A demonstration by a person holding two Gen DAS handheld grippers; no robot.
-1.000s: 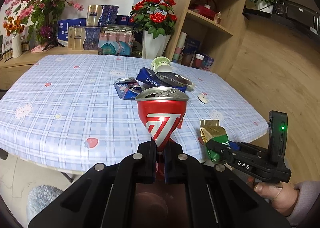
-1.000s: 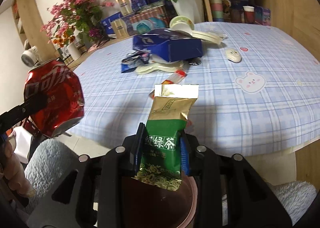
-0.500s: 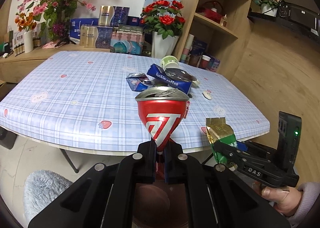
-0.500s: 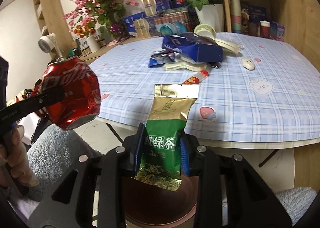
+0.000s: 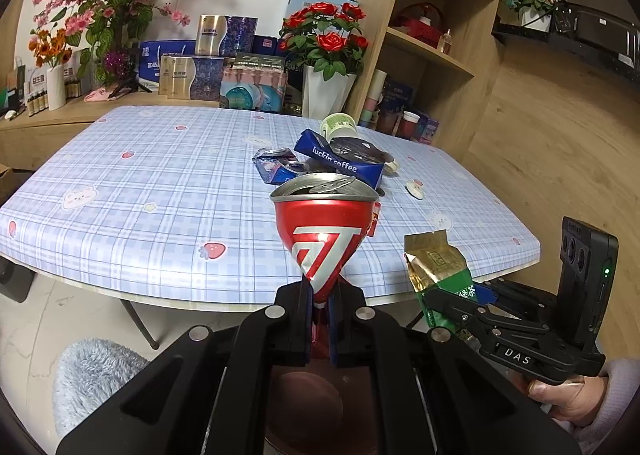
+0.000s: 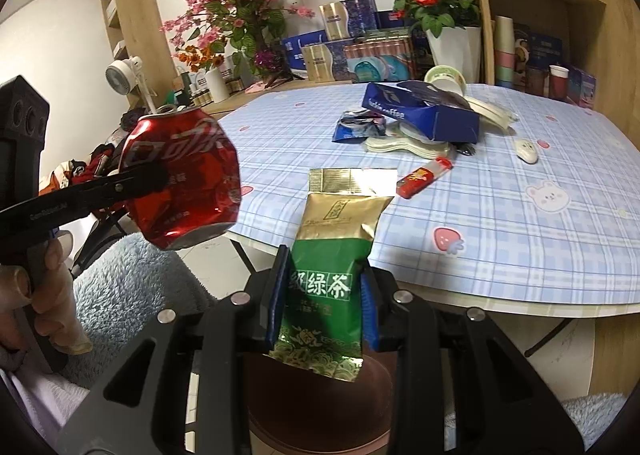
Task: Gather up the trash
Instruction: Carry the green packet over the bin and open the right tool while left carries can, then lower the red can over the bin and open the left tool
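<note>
My left gripper (image 5: 320, 305) is shut on a crushed red cola can (image 5: 323, 233), held in the air off the table's near edge. The can also shows at the left of the right wrist view (image 6: 182, 179). My right gripper (image 6: 324, 295) is shut on a green and gold tea packet (image 6: 332, 275); the packet also shows in the left wrist view (image 5: 436, 275). A brown round bin shows below both grippers (image 5: 304, 407) (image 6: 316, 407). More trash lies on the table: a blue coffee bag (image 5: 340, 163), a blue wrapper (image 5: 276, 167), a paper cup (image 5: 339, 125), a red sachet (image 6: 424, 175).
The table with a blue checked cloth (image 5: 140, 195) stands ahead. A wooden shelf unit (image 5: 432, 39) is at the right, flower vases and boxes along the back wall (image 5: 324, 67). A grey fluffy rug (image 5: 92, 379) lies on the floor at the left.
Both grippers have drawn back from the table and lower, each keeping its hold. The table edge now sits farther away and the bin shows larger below.
</note>
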